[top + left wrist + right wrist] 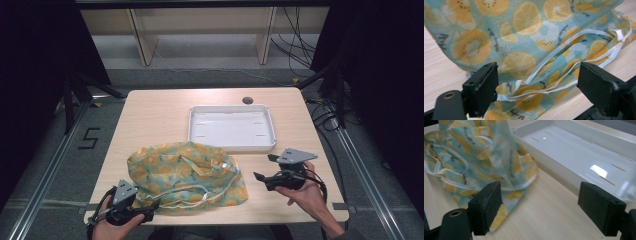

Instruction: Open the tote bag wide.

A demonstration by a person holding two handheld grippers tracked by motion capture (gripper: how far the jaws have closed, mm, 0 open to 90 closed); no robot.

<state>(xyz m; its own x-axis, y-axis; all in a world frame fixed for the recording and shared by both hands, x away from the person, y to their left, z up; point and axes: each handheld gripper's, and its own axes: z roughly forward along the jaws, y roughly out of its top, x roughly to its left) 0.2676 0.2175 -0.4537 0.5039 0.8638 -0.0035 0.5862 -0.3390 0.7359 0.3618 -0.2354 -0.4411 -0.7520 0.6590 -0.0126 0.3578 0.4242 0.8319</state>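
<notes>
The left gripper (131, 202) is waiting with its jaws wide apart at the near edge of the lemon bag (186, 176). The bag is lying crumpled on the worktop (150, 112), just in front of the empty white tray (231, 128). Right of the bag, the right gripper (270, 172) is gaping too. Nothing seems started.
</notes>
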